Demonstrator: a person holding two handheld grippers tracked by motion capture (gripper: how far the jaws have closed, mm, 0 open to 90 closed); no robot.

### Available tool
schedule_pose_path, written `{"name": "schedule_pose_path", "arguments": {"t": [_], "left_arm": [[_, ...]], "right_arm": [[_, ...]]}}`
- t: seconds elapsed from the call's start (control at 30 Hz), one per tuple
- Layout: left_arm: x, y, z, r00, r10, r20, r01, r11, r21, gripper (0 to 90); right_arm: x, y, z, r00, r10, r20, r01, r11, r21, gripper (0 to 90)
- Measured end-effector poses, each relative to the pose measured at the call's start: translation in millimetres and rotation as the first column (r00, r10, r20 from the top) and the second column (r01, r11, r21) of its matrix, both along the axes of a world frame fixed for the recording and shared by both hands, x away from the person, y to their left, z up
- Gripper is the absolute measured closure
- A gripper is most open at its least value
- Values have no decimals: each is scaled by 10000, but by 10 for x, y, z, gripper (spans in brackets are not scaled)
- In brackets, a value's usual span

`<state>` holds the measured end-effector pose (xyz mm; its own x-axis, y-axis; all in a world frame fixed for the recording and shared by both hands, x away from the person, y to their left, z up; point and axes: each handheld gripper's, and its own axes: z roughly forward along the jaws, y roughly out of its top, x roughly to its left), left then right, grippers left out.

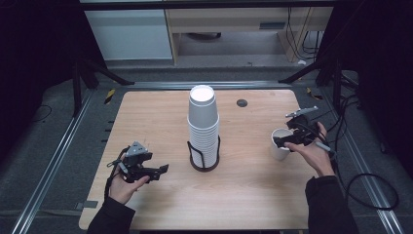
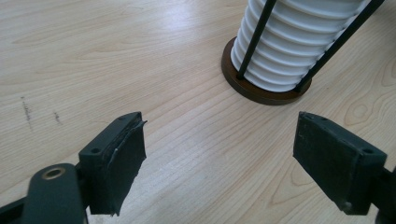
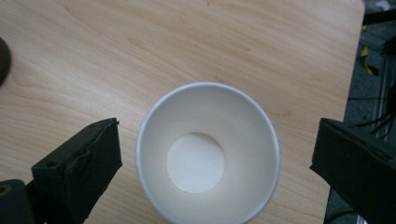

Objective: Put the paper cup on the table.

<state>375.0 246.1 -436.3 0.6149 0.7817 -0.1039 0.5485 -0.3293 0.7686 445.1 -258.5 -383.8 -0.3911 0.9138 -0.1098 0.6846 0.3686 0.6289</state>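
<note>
A tall stack of white paper cups (image 1: 203, 124) stands upside down in a black wire holder with a round brown base (image 1: 204, 165) at the middle of the wooden table (image 1: 253, 195). In the left gripper view the stack (image 2: 299, 42) and its base (image 2: 254, 91) lie ahead to the right. My left gripper (image 1: 163, 170) (image 2: 219, 158) is open and empty, low over the table left of the holder. A single white cup (image 1: 278, 152) (image 3: 208, 149) stands upright near the right edge. My right gripper (image 1: 280, 141) (image 3: 215, 163) is open just above it, its jaws clear of the rim on either side.
A small dark round grommet (image 1: 242, 103) sits in the table's far side. The table's right edge (image 3: 355, 56) runs close beside the single cup, with black cables (image 1: 375, 190) on the floor beyond. Metal rails (image 1: 53, 161) flank the table.
</note>
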Motion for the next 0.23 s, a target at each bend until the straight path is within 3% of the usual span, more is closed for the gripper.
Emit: {"name": "schedule_pose_path", "arguments": {"t": [0.1, 0.13, 0.23], "left_arm": [[-1, 17, 7, 10000, 71, 36, -71, 10000, 35, 157], [-2, 24, 9, 9999, 91, 49, -91, 9999, 44, 157], [-2, 54, 15, 9998, 181, 116, -182, 9998, 114, 151]], "right_arm": [[-201, -11, 150, 9973, 71, 730, -105, 9988, 471, 19], [-201, -11, 150, 9973, 71, 730, -105, 9988, 471, 19], [-379, -9, 216, 9913, 84, 1314, -183, 9971, 740, 26]]}}
